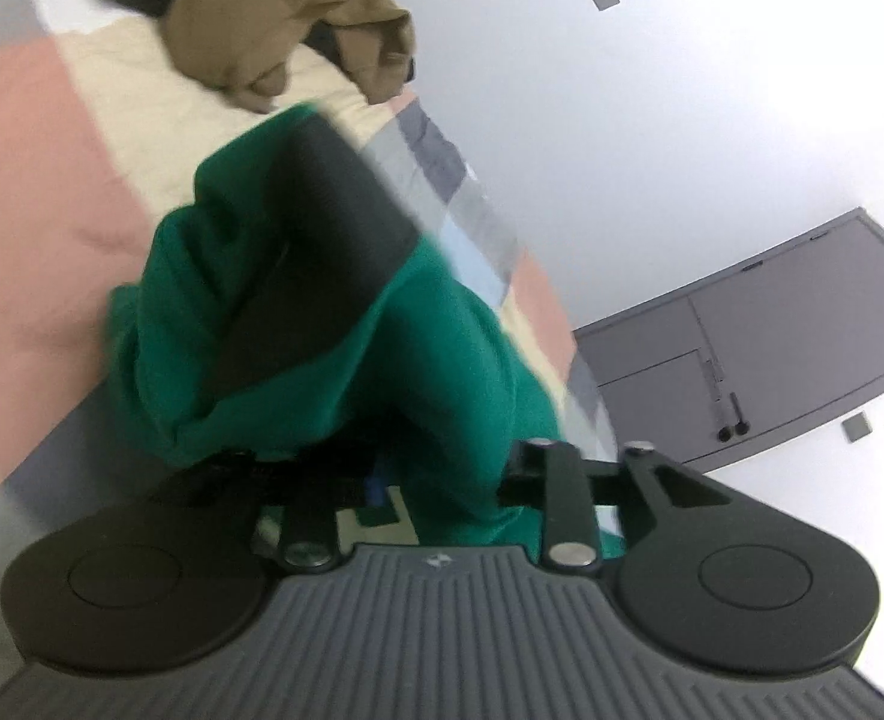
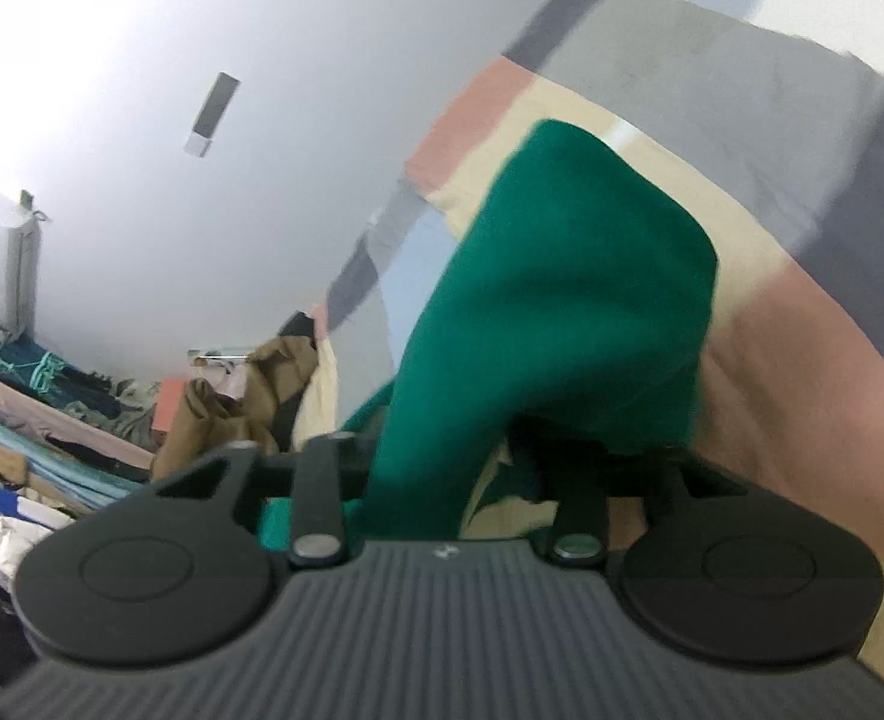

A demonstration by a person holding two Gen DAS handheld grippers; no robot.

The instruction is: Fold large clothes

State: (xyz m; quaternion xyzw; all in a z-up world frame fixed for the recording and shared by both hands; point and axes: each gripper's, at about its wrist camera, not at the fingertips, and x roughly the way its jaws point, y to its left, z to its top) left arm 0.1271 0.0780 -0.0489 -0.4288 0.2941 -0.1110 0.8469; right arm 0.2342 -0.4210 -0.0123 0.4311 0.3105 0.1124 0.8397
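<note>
Green garment (image 1: 322, 324) bunched right at both grippers, lifted over patchwork bed (image 1: 40, 180). Left gripper (image 1: 442, 480) clamps cloth; right gripper (image 2: 442, 474) likewise, fingertips buried in fabric. Cloth trails forward, away from both, equally near. Brown garment (image 1: 274, 18) lies far, apart.
</note>
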